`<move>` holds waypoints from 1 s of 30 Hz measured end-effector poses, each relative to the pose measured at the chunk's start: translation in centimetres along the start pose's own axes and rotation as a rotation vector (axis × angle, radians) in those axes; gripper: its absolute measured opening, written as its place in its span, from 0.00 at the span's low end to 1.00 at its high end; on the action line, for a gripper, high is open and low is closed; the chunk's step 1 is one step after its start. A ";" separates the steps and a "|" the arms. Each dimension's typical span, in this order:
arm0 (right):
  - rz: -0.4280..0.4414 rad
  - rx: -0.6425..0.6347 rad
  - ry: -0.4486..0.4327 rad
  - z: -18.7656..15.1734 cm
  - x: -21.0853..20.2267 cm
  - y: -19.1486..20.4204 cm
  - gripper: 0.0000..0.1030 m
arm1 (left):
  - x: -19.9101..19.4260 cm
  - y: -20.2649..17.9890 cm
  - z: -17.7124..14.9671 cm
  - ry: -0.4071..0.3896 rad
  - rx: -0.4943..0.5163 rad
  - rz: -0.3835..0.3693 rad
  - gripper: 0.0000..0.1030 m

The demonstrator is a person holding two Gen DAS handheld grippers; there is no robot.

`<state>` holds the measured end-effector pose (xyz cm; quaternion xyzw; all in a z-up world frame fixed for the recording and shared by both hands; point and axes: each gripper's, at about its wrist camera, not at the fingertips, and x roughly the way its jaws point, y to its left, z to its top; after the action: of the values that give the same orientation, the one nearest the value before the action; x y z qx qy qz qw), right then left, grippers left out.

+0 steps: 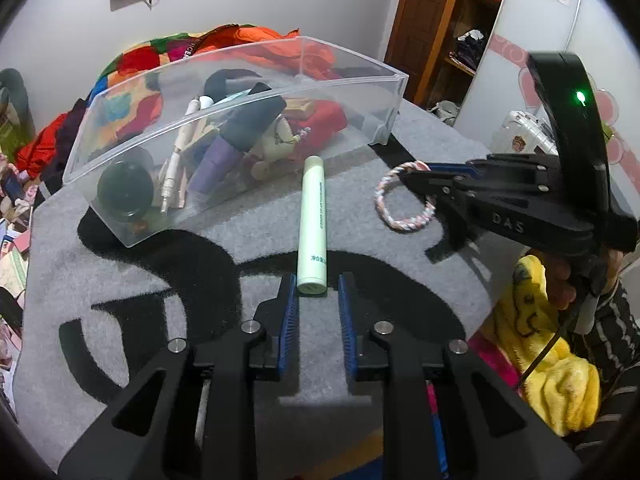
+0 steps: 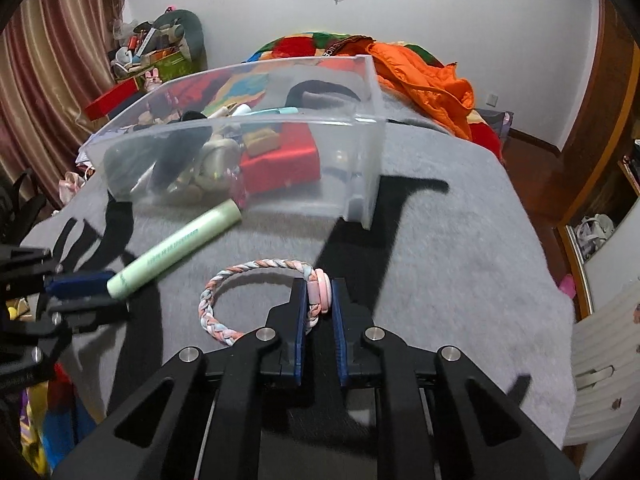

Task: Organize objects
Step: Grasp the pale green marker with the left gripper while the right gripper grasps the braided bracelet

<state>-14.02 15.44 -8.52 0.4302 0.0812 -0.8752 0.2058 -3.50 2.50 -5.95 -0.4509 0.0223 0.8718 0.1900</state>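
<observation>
- The left wrist view looks from just behind the left gripper [image 1: 318, 284], angled down over a grey mat [image 1: 224, 236], close to it.
- The right wrist view looks likewise over the right gripper [image 2: 318, 288], facing the far wall.
- Both share the clear bin [image 1: 352, 76], green tube [image 1: 313, 220], braided ring [image 2: 224, 292], and each shows the other gripper at its side.

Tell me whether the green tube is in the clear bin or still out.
Out. The green tube lies flat on the grey mat in front of the clear bin, its near end between the left gripper fingers.
</observation>
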 end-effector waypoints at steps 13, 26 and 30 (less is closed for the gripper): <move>0.054 0.055 0.022 -0.6 -0.6 -1.4 0.41 | 3.1 0.5 3.9 0.015 0.001 0.060 0.44; 0.005 0.055 -0.016 -0.2 -0.1 -0.9 0.10 | 4.1 -1.2 3.5 -0.023 0.049 0.135 0.14; 0.016 0.049 -0.045 -0.1 -1.2 -0.5 0.10 | 2.9 -0.5 2.6 -0.035 -0.006 0.148 0.14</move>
<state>-13.45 16.25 -7.68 0.4160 0.0519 -0.8847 0.2041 -6.81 4.39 -6.64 -0.4332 0.0498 0.8913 0.1242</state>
